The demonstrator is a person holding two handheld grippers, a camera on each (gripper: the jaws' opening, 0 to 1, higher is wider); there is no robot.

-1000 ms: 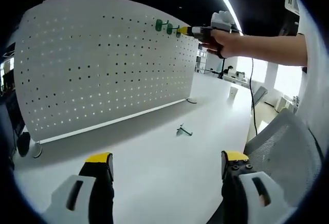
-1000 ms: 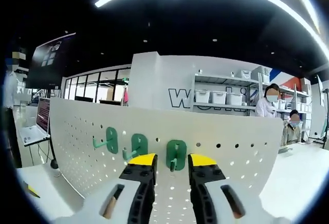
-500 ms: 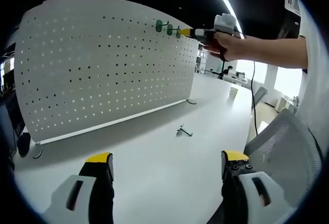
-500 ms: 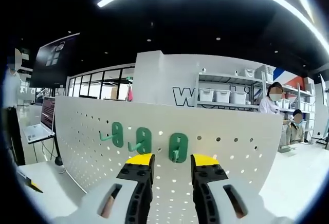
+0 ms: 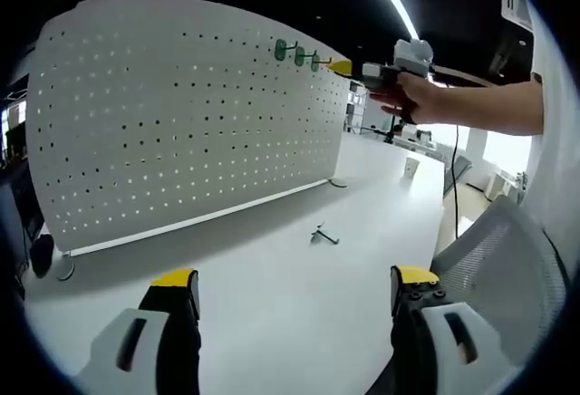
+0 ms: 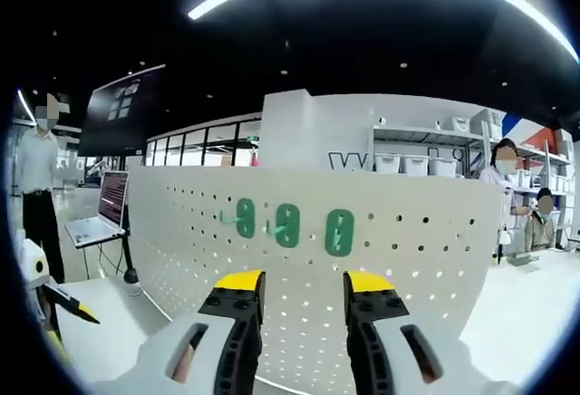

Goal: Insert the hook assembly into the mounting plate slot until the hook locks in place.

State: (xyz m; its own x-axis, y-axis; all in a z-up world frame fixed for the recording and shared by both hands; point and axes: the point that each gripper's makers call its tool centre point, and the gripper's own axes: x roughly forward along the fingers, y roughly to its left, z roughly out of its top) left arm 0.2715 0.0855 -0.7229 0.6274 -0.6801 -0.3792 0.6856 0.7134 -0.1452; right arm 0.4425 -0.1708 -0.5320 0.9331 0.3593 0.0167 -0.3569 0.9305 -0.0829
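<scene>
The white pegboard mounting plate [image 5: 181, 123] stands upright on the table. Three green hook assemblies [image 6: 287, 225] hang in a row near its top edge, the rightmost one [image 6: 340, 232] straight ahead of my right gripper [image 6: 304, 282]. That gripper is open, holds nothing and stands a little back from the plate. In the left gripper view a person's hand holds it [image 5: 343, 67] just right of the same hooks [image 5: 299, 53]. A loose grey hook [image 5: 323, 234] lies on the tabletop. My left gripper [image 5: 294, 288] is open and empty, low over the table.
The white table [image 5: 272, 304] runs to an edge at the right, beside a grey mesh chair [image 5: 489, 259]. Behind the plate are a laptop [image 6: 95, 223], a standing person [image 6: 41, 187], shelves with bins and two more people [image 6: 503, 196].
My right gripper has opened wider and drawn back from the plate, leaving the third green hook hanging on it. The left gripper has stayed still.
</scene>
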